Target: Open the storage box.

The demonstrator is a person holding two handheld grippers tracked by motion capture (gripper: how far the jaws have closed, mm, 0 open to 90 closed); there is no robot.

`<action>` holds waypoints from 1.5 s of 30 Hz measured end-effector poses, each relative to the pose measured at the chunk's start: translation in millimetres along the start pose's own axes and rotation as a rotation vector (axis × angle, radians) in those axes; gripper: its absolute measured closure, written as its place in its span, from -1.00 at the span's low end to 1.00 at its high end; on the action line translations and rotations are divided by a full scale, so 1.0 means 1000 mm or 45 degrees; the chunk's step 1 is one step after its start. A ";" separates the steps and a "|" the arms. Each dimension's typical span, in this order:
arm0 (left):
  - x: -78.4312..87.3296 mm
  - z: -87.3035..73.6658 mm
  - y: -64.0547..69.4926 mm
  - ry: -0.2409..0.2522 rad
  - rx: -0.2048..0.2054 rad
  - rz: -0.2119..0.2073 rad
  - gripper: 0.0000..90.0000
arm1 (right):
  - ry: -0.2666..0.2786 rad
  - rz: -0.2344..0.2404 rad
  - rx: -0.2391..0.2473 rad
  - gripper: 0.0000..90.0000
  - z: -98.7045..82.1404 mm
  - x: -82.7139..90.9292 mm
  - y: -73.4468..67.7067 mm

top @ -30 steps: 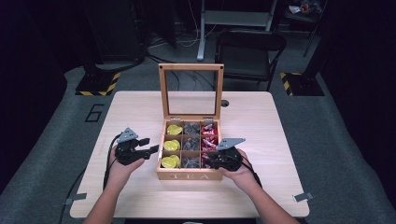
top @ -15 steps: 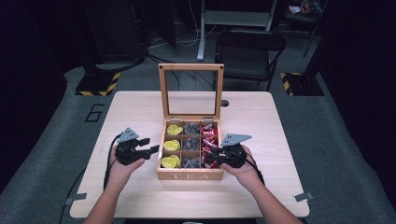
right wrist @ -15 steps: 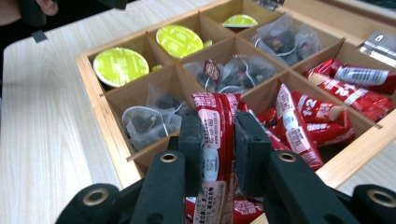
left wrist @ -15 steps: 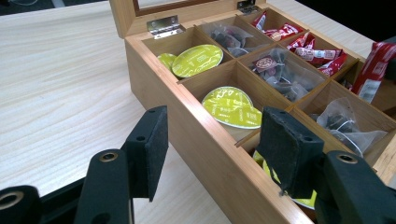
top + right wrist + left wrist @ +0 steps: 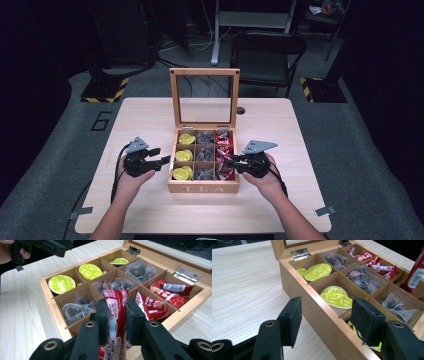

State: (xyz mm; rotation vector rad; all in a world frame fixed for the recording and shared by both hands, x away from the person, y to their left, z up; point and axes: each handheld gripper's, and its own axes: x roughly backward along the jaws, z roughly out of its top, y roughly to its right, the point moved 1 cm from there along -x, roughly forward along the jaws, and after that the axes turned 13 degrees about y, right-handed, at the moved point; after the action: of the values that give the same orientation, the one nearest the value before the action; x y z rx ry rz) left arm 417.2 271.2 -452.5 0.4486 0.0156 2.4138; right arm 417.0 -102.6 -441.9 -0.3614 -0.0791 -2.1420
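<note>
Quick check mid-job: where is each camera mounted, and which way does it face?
High view: above the near table edge, looking forward and down; both forearms, left tongs, right tongs.
Left gripper view: rides the left tongs, open, beside the tea box.
Right gripper view: rides the right tongs, shut on a red sachet.
All three share the tea box.
</note>
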 end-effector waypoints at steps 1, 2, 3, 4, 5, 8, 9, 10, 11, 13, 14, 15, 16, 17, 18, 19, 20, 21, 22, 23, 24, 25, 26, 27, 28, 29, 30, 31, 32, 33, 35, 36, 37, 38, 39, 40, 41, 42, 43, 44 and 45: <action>0.000 0.000 0.000 0.000 0.000 0.000 -0.06 | 0.001 -0.006 -0.007 0.65 0.001 0.001 0.000; 0.000 0.000 0.000 0.001 0.000 0.000 -0.06 | 0.010 -0.006 0.001 0.65 0.002 0.002 0.000; 0.000 0.000 0.000 0.000 -0.001 0.001 -0.06 | 0.011 -0.006 -0.003 0.65 0.003 0.003 0.001; 0.000 0.000 0.000 0.001 0.005 0.001 -0.06 | 0.014 -0.013 -0.015 0.65 0.003 0.003 0.001; 0.001 0.000 0.000 -0.001 0.000 0.001 -0.06 | 0.019 -0.012 -0.002 0.65 0.004 0.004 0.002; 0.001 0.000 -0.001 0.000 0.001 0.002 -0.06 | 0.025 -0.021 0.008 0.65 0.006 0.007 0.004; 0.001 0.000 -0.001 0.000 0.002 0.003 -0.06 | 0.032 -0.022 -0.003 0.65 0.007 0.008 0.004; 0.001 0.000 -0.001 -0.001 0.002 0.003 -0.06 | 0.033 -0.028 -0.003 0.65 0.007 0.009 0.005; 0.001 0.000 -0.001 -0.001 0.002 0.002 -0.06 | 0.033 -0.030 0.003 0.65 0.008 0.010 0.006; 0.001 0.000 -0.001 -0.004 0.004 0.000 -0.06 | 0.032 -0.042 -0.007 0.65 0.009 0.012 0.008; 0.001 0.000 -0.001 -0.006 0.001 -0.001 -0.05 | 0.033 -0.044 -0.005 0.65 0.009 0.013 0.009; 0.001 0.000 -0.001 -0.006 0.002 -0.001 -0.06 | 0.025 -0.046 -0.001 0.65 0.010 0.015 0.011; 0.001 0.000 -0.001 -0.007 0.000 0.000 -0.06 | 0.030 -0.051 -0.005 0.65 0.011 0.015 0.012; 0.001 0.000 -0.001 -0.004 0.004 0.001 -0.06 | 0.030 -0.051 0.003 0.65 0.011 0.016 0.013; 0.001 0.000 -0.001 -0.002 0.007 0.001 -0.05 | 0.027 -0.055 0.005 0.65 0.012 0.017 0.014; 0.001 0.000 -0.001 -0.001 0.008 0.002 -0.06 | 0.028 -0.059 0.007 0.65 0.012 0.018 0.015; 0.001 0.000 -0.001 -0.002 0.007 0.002 -0.06 | 0.026 -0.061 0.007 0.65 0.013 0.019 0.016; 0.001 0.000 -0.001 -0.001 0.008 0.002 -0.06 | 0.029 -0.068 0.007 0.65 0.013 0.020 0.017; 0.001 0.000 -0.001 0.000 0.009 0.002 -0.06 | 0.027 -0.071 0.006 0.65 0.013 0.021 0.019; 0.001 0.000 -0.001 0.001 0.013 0.004 -0.05 | 0.028 -0.076 0.002 0.65 0.014 0.023 0.020; 0.001 0.000 -0.001 0.001 0.013 0.004 -0.05 | 0.029 -0.084 0.001 0.65 0.014 0.024 0.021; 0.001 0.000 -0.001 0.001 0.014 0.004 -0.05 | 0.028 -0.088 0.001 0.65 0.014 0.025 0.022; 0.001 0.000 -0.001 0.001 0.014 0.004 -0.06 | 0.027 -0.099 -0.009 0.65 0.014 0.027 0.022; 0.001 0.000 -0.001 0.001 0.014 0.004 -0.06 | 0.028 -0.103 -0.003 0.65 0.013 0.029 0.024; 0.001 0.000 -0.001 0.001 0.015 0.004 -0.05 | 0.028 -0.107 0.000 0.65 0.013 0.030 0.025; 0.001 0.000 -0.001 0.001 0.014 0.004 -0.06 | 0.025 -0.116 -0.007 0.65 0.013 0.032 0.026; 0.001 0.000 -0.001 0.001 0.014 0.004 -0.06 | 0.030 -0.122 -0.010 0.65 0.012 0.034 0.027; 0.001 0.000 -0.001 0.001 0.015 0.005 -0.06 | 0.029 -0.127 -0.009 0.65 0.012 0.035 0.029; 0.001 0.000 -0.001 0.000 0.013 0.005 -0.06 | 0.029 -0.136 -0.016 0.65 0.012 0.037 0.029; 0.001 0.000 -0.002 -0.001 0.012 0.006 -0.06 | 0.027 -0.137 -0.012 0.65 0.011 0.038 0.031; 0.001 0.000 -0.002 -0.001 0.013 0.007 -0.06 | 0.025 -0.154 -0.014 0.65 0.010 0.041 0.034; 0.001 -0.001 -0.002 -0.001 0.012 0.007 -0.06 | 0.021 -0.161 -0.017 0.65 0.009 0.042 0.035; 0.001 -0.001 -0.002 0.000 0.013 0.007 -0.06 | 0.018 -0.169 -0.016 0.65 0.009 0.044 0.036; 0.002 -0.001 -0.002 0.001 0.019 0.007 -0.06 | 0.020 -0.177 -0.022 0.65 0.008 0.045 0.037; 0.001 -0.001 -0.002 0.007 0.019 0.011 -0.06 | 0.017 -0.182 -0.023 0.65 0.007 0.046 0.038; 0.001 -0.001 -0.002 0.006 0.018 0.012 -0.06 | 0.018 -0.187 -0.023 0.65 0.006 0.047 0.039; 0.001 -0.001 -0.002 0.007 0.018 0.012 -0.06 | 0.017 -0.196 -0.025 0.65 0.005 0.048 0.040; 0.002 -0.001 -0.002 0.006 0.012 0.011 -0.06 | 0.011 -0.201 -0.023 0.65 0.004 0.049 0.041; 0.002 0.000 -0.002 0.002 0.017 0.008 -0.05 | 0.013 -0.206 -0.023 0.65 0.003 0.050 0.042; 0.002 0.000 -0.003 0.003 0.017 0.009 -0.06 | 0.010 -0.212 -0.026 0.65 0.002 0.051 0.042; 0.002 0.000 -0.003 0.004 0.016 0.010 -0.05 | 0.008 -0.219 -0.032 0.65 0.001 0.052 0.043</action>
State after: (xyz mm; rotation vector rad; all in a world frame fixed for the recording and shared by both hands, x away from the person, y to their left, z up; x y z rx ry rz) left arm 417.1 274.8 -452.5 0.4515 0.0309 2.4235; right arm 424.9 -168.5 -429.5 -0.3741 -0.0825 -2.3155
